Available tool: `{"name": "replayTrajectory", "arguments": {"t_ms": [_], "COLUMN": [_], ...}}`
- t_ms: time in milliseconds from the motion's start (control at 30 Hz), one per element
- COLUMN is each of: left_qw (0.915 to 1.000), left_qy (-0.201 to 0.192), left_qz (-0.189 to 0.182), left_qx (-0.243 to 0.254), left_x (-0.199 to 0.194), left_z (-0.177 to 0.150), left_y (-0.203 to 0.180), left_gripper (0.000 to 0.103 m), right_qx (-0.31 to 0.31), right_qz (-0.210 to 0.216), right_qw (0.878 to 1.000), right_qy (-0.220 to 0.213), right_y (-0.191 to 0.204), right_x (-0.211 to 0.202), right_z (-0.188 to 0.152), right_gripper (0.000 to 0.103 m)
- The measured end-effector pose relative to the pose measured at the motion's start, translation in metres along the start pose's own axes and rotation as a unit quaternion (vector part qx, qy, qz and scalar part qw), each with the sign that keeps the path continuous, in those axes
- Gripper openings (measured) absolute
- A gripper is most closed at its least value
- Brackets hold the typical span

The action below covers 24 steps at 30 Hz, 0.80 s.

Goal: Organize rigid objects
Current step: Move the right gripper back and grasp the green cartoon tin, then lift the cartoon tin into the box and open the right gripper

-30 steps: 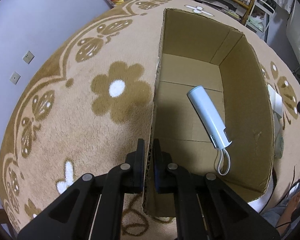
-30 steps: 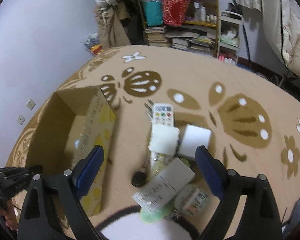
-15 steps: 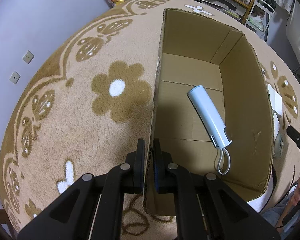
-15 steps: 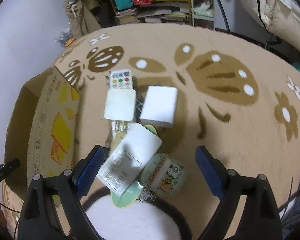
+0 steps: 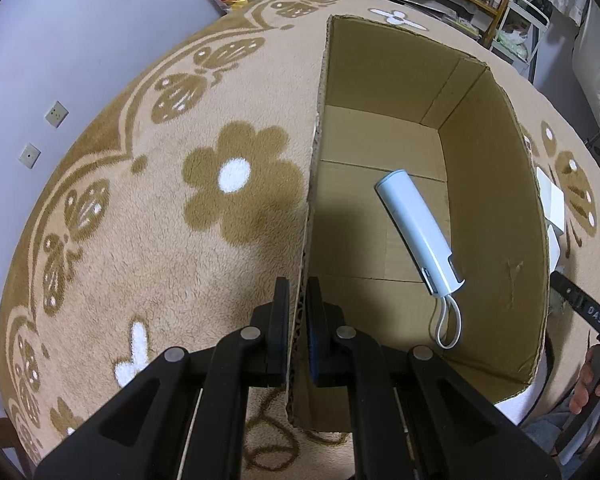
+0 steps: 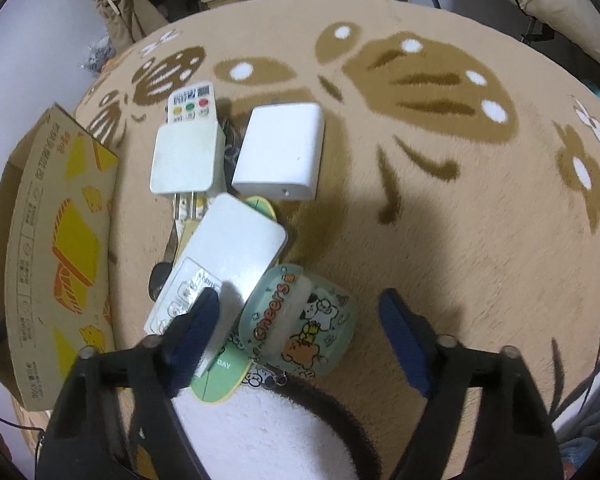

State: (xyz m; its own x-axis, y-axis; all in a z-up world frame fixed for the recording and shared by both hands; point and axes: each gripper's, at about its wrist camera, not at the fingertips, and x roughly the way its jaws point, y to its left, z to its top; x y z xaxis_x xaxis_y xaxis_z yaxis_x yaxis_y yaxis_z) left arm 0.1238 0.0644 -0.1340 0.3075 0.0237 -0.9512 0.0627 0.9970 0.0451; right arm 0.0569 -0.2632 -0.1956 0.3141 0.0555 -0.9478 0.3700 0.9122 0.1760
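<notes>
Right tongs [image 6: 300, 328]: jaws spread, pointing steeply down at the carpet [image 6: 440, 208], and just now narrowing; nothing pinched yet. The tin [image 6: 298, 326], round, pale green, printed "Cheers", lies flat between the two blue pads, touching neither in view. One pad [image 6: 198, 322] overlaps the near end of the white slab [image 6: 228, 256], so the closing line crosses both items.

Landmark: tin.
- White slab: just beside the tin toward the box [image 6: 56, 240], partly resting on other items; long axis runs diagonally away from the tongs, near end by the pad, far end toward the white block [image 6: 280, 152].
- White block: beyond the tin, flat, apart from it.
- Square adapter [image 6: 184, 160]: beyond the slab, boxward of the block, lying over a remote [image 6: 190, 106].
- Green card [image 6: 216, 376]: under the tin's near edge, partly hidden.
- Box: well to the tin's side, open top, printed wall facing the pile.

Left tongs [image 5: 298, 312]: pressed together on the box's near wall [image 5: 308, 240], one finger either side, steadying it. Inside the box a pale tube [image 5: 418, 236] with a cord loop lies on the floor, long axis slanted.

Judgement: the right hand is nearer the pile; the tin, being round, offers no preferred axis, but the slab beside the pad may be caught along with it.
</notes>
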Motion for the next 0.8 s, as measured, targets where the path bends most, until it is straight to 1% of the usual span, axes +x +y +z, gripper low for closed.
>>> {"name": "replayTrajectory", "arguments": {"t_ms": [67,100,133,333,433,567,800], "left_qw": [1.0,1.0,1.0,0.9999,1.0,1.0,1.0], "left_qy": [0.0,0.0,0.0,0.001,0.001,0.001,0.001], "left_qz": [0.0,0.0,-0.001,-0.01,-0.006,-0.007,-0.004], "left_qx": [0.0,0.0,0.001,-0.007,-0.004,-0.004,-0.001], "left_x": [0.0,0.0,-0.001,0.0,0.0,0.0,0.0], "left_z": [0.0,0.0,0.0,0.0,0.0,0.0,0.0], "left_y": [0.0,0.0,0.0,0.003,0.002,0.002,0.001], "left_gripper": [0.007,0.007,0.007,0.007,0.007,0.007,0.007], "right_qx": [0.003,0.008,0.014,0.068,0.067,0.069,0.085], "right_qz": [0.003,0.01,0.018,0.055,0.051,0.048,0.055], "right_qw": [1.0,1.0,1.0,0.996,0.996,0.996,0.995], "right_qy": [0.005,0.006,0.009,0.03,0.029,0.028,0.018], "right_y": [0.0,-0.001,-0.003,-0.017,-0.017,-0.015,-0.018], "right_x": [0.003,0.004,0.004,0.009,0.007,0.008,0.009], "right_z": [0.0,0.0,0.0,-0.003,-0.003,-0.002,-0.002], "right_gripper": [0.075,0.071,0.069,0.067,0.064,0.064,0.064]}}
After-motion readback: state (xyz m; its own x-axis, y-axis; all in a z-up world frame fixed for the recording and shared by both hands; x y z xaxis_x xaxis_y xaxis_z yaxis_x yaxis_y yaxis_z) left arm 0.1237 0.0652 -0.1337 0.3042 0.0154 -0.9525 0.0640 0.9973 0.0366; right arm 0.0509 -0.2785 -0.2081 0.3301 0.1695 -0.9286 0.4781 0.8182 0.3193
